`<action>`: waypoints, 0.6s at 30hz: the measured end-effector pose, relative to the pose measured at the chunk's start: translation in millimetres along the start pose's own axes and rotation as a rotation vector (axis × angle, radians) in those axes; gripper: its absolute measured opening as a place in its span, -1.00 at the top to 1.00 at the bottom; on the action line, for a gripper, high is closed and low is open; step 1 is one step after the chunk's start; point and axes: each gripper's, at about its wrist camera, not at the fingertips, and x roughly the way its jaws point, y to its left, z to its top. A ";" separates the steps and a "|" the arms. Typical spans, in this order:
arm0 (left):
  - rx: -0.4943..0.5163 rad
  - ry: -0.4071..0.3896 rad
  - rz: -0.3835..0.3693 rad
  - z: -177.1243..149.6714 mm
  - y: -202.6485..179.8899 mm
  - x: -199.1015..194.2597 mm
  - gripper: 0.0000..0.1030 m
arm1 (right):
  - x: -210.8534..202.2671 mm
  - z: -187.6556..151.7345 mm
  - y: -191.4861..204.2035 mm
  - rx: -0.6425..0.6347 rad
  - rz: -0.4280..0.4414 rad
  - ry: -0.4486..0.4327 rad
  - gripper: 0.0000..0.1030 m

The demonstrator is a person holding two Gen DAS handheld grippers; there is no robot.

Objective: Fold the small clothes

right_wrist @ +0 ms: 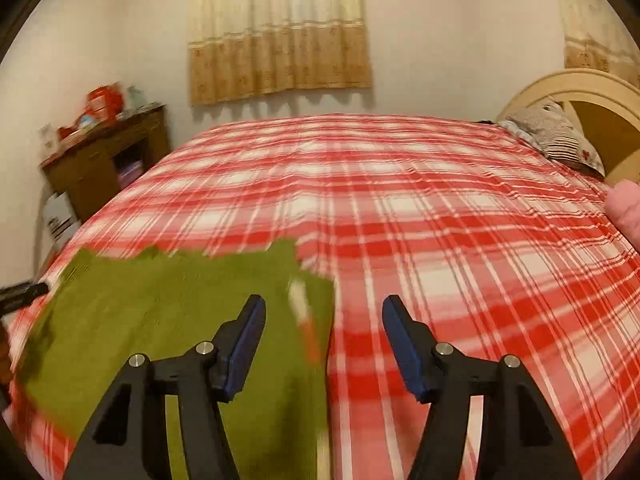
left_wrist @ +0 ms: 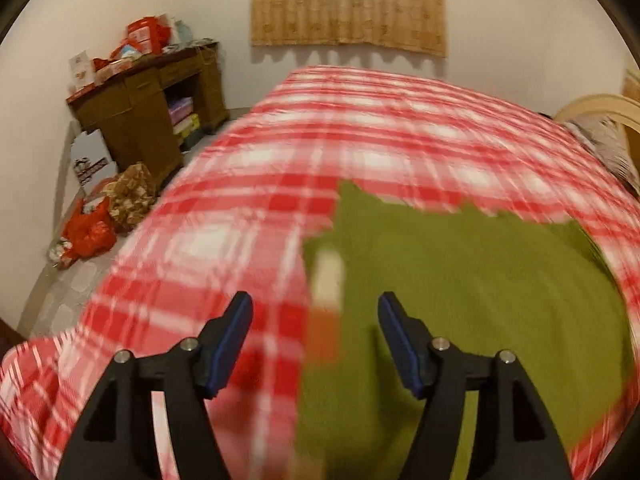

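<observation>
A small olive-green garment (left_wrist: 460,280) lies flat on the red-and-white plaid bedspread (left_wrist: 360,132), with a blurred white and orange stripe along its edge. In the left wrist view my left gripper (left_wrist: 316,306) hovers open over the garment's left edge, nothing between its blue pads. In the right wrist view the same green garment (right_wrist: 168,312) lies at the lower left on the bedspread (right_wrist: 440,208). My right gripper (right_wrist: 324,310) stands open over the garment's right edge, its pads apart and holding nothing. The picture is smeared by motion near the cloth.
A brown wooden desk (left_wrist: 148,108) piled with red packages stands left of the bed, with bags on the floor (left_wrist: 104,216) below it. A curtain (right_wrist: 280,32) hangs on the far wall. A pillow (right_wrist: 556,132) and cream headboard (right_wrist: 580,88) lie at the right, and something pink (right_wrist: 626,208) at the right edge.
</observation>
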 end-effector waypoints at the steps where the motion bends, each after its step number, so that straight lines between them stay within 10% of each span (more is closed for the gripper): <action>1: 0.014 0.002 -0.009 -12.9 -6.2 -7.2 -0.32 | -12.1 -13.9 5.0 -0.026 0.002 0.014 0.47; 2: 0.024 0.002 -0.011 -20.4 -12.4 -10.9 -0.32 | -17.1 -22.9 9.0 -0.036 0.008 0.032 0.83; 7: 0.035 0.004 -0.052 -55.8 -42.1 -25.6 -0.32 | -27.4 -61.4 22.1 0.003 0.052 0.087 0.83; 18: 0.120 -0.036 0.101 -79.1 -62.5 -16.0 -0.33 | -9.7 -104.8 23.0 0.025 0.055 0.118 0.83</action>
